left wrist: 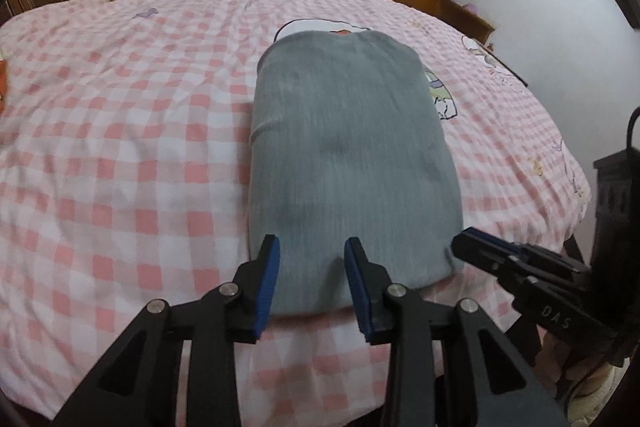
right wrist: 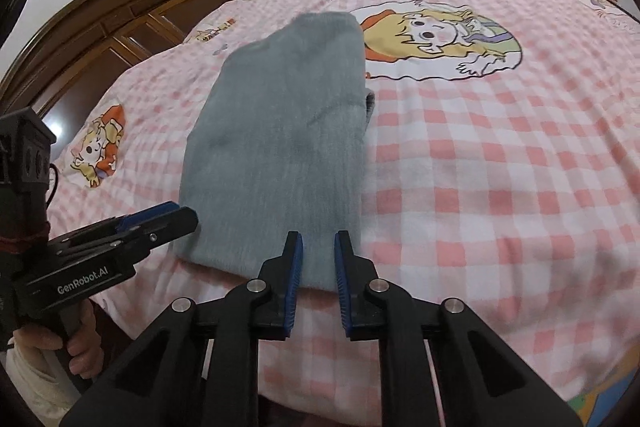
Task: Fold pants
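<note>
Left wrist view: the grey pants (left wrist: 344,163) lay folded lengthwise on the checked bedsheet (left wrist: 120,131); the left gripper (left wrist: 312,267) stood apart, empty, at the near edge.

Right wrist view: the right gripper (right wrist: 318,259) likewise gaped. Advised: seize both near corners evenly before folding away.

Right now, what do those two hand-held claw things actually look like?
Both are matte black. The left gripper and right gripper each end in two fingers lined with ribbed blue pads, joined by silver pivot pins. The left one's body reads "GenRobot.AI" in white; the right one shows "DAS". A black cable loops near each.
</note>
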`<act>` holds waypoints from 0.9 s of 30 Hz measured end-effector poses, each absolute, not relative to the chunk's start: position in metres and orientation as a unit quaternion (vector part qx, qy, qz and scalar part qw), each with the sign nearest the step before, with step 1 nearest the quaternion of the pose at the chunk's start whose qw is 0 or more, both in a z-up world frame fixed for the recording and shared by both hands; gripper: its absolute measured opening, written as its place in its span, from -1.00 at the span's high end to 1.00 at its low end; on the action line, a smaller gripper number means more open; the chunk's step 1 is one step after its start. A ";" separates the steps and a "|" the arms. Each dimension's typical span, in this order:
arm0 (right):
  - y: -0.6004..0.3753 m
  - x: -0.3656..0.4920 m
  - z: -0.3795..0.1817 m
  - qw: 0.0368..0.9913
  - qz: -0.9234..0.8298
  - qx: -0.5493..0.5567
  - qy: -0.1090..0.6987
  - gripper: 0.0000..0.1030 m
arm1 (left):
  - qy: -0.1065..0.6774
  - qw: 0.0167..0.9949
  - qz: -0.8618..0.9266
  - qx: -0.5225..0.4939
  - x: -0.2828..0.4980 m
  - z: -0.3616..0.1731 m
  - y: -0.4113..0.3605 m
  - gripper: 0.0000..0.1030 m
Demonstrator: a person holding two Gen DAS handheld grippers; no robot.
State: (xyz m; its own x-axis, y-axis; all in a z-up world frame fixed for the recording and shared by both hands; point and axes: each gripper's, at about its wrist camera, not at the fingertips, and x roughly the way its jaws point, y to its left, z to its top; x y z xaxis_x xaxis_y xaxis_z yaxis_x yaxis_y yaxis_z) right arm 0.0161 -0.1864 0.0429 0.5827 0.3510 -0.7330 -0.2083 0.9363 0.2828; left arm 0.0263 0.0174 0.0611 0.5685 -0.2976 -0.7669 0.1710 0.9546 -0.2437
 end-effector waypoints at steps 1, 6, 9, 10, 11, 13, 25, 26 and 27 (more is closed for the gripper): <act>-0.186 0.014 0.044 0.887 0.152 0.081 0.429 0.53 | 0.446 0.883 -0.129 -0.069 0.022 0.062 0.016 0.19; -0.188 -0.003 0.040 0.889 0.136 0.073 0.432 0.32 | 0.445 0.886 -0.116 -0.068 0.005 0.060 0.014 -0.11; -0.190 -0.009 0.032 0.885 0.134 0.072 0.439 0.02 | 0.443 0.890 -0.089 -0.064 -0.001 0.055 0.013 -0.38; -0.191 -0.011 0.028 0.884 0.132 0.072 0.443 0.00 | 0.443 0.891 -0.079 -0.062 -0.003 0.053 0.014 -0.51; -0.192 -0.012 0.025 0.883 0.128 0.070 0.445 0.00 | 0.442 0.892 -0.072 -0.060 -0.003 0.050 0.015 -0.53; -0.192 -0.012 0.019 0.882 0.116 0.061 0.452 -0.01 | 0.448 0.891 -0.054 -0.053 -0.003 0.043 0.015 -0.56; -0.181 -0.002 0.000 0.885 0.104 0.036 0.452 -0.37 | 0.477 0.877 -0.043 -0.037 0.006 0.017 0.002 -0.84; -0.179 -0.002 -0.001 0.885 0.104 0.035 0.452 -0.40 | 0.477 0.877 -0.043 -0.038 0.007 0.017 0.002 -0.85; -0.179 -0.002 -0.001 0.886 0.103 0.034 0.452 -0.42 | 0.477 0.877 -0.044 -0.039 0.008 0.017 0.002 -0.86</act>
